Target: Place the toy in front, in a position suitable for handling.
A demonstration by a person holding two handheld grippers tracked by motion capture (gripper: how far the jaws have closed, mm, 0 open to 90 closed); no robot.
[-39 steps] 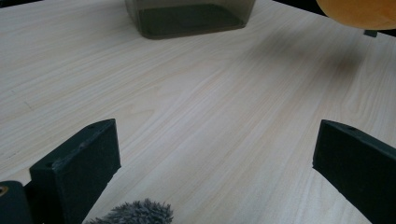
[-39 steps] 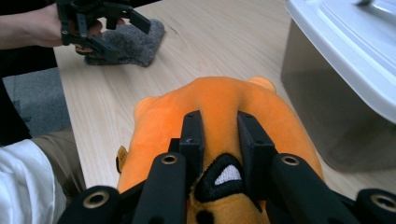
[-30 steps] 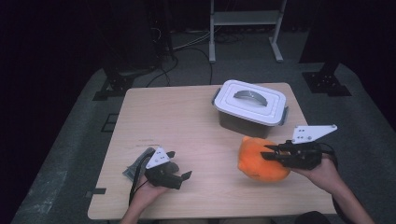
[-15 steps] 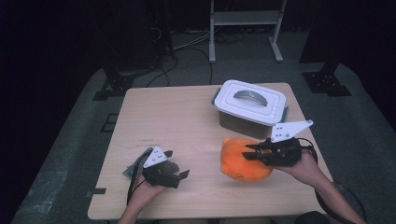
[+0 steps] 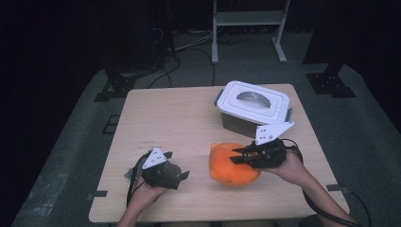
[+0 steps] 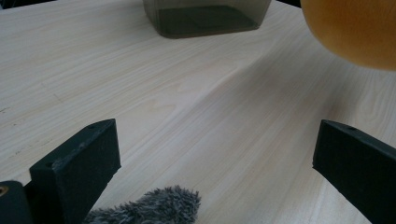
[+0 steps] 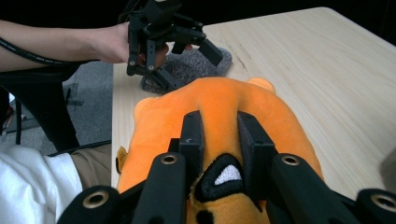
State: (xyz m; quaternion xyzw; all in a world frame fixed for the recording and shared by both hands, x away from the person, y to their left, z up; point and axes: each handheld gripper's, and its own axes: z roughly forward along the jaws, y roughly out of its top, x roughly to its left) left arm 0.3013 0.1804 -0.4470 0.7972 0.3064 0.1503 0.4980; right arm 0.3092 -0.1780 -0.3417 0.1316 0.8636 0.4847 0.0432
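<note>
**High view first: orange plush held, lidded box not yet opened**

High view: the right gripper [image 5: 240,156] is clamped on an orange plush toy [image 5: 231,165] at the near right of the table [image 5: 165,118]. The white-lidded box [image 5: 253,106] stands just behind, lid on. The left gripper [image 5: 182,176] rests at the near left over a grey fuzzy item [image 5: 137,170].

Left gripper view: its jaws stand wide apart over bare wood, with the grey fuzzy item's tip [image 6: 159,207] low between them, not gripped. The plush [image 6: 355,28] is at upper right.

Right gripper view: both jaws pinch a fold of the plush [image 7: 224,112].

Judging by this, the pick-up is done; if the box is the goal, opening it and placing the toy remain.
</note>
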